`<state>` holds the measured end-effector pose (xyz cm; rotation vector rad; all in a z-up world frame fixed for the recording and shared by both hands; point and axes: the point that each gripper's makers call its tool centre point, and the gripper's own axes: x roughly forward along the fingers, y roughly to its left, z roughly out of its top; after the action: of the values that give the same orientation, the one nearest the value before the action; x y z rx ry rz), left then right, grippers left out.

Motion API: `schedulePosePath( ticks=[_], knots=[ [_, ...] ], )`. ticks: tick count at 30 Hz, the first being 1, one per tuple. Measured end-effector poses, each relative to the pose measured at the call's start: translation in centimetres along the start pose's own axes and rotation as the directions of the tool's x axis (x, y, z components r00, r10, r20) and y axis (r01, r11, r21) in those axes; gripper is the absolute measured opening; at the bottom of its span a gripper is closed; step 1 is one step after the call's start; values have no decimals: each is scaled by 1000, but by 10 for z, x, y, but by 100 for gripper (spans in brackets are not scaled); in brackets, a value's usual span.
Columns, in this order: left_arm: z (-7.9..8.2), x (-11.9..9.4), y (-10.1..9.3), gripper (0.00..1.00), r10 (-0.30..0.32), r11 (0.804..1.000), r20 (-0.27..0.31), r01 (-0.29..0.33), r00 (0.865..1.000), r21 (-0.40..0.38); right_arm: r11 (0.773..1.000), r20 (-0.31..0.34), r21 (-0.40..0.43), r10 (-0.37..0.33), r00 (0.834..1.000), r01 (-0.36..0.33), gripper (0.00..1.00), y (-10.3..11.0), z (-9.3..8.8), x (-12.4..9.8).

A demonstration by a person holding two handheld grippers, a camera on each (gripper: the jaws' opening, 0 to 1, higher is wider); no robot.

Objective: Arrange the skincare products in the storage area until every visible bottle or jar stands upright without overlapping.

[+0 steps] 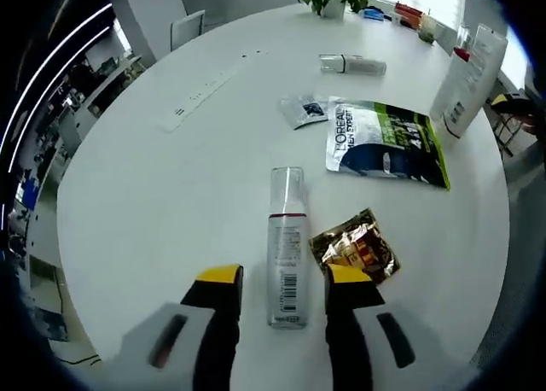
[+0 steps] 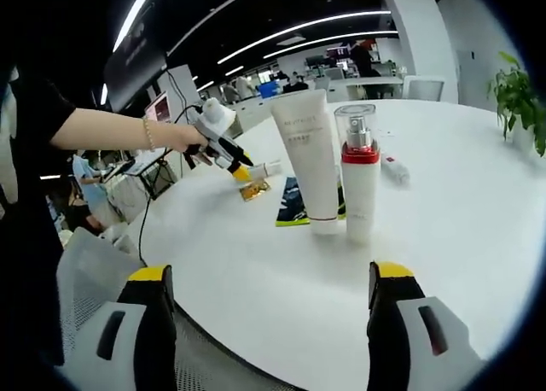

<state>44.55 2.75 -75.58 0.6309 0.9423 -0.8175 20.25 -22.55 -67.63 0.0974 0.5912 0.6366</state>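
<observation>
Our left claw (image 1: 283, 282) is spread wide around the lying clear bottle (image 1: 287, 246); we'd close on its lower body, then tip it upright. Gold sachet (image 1: 354, 250) just right. Ahead, roomy tabletop (image 1: 153, 195). Right claw (image 2: 271, 288) is apart, empty; white tube (image 2: 306, 152) and red-collared pump bottle (image 2: 358, 169) stand ahead.
</observation>
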Motion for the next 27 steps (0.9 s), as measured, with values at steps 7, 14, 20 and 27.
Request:
schedulePosePath(
  ticks=[7,14,20,27],
  knots=[
    [-3,6,-4,35,-30,999,-41,31,999,29,1000,-1,12,-7,1000,7,93,-2,-1,1],
    [0,8,-10,24,-55,998,-59,56,997,20,1000,-3,1,-11,1000,11,93,-2,-1,0],
    [-3,8,-7,23,-43,999,-71,42,997,-22,1000,0,1,-13,1000,13,93,-2,0,0],
    [10,-4,-3,23,-44,994,-9,43,999,-101,1000,2,-6,-13,1000,13,93,-2,0,0]
  ],
)
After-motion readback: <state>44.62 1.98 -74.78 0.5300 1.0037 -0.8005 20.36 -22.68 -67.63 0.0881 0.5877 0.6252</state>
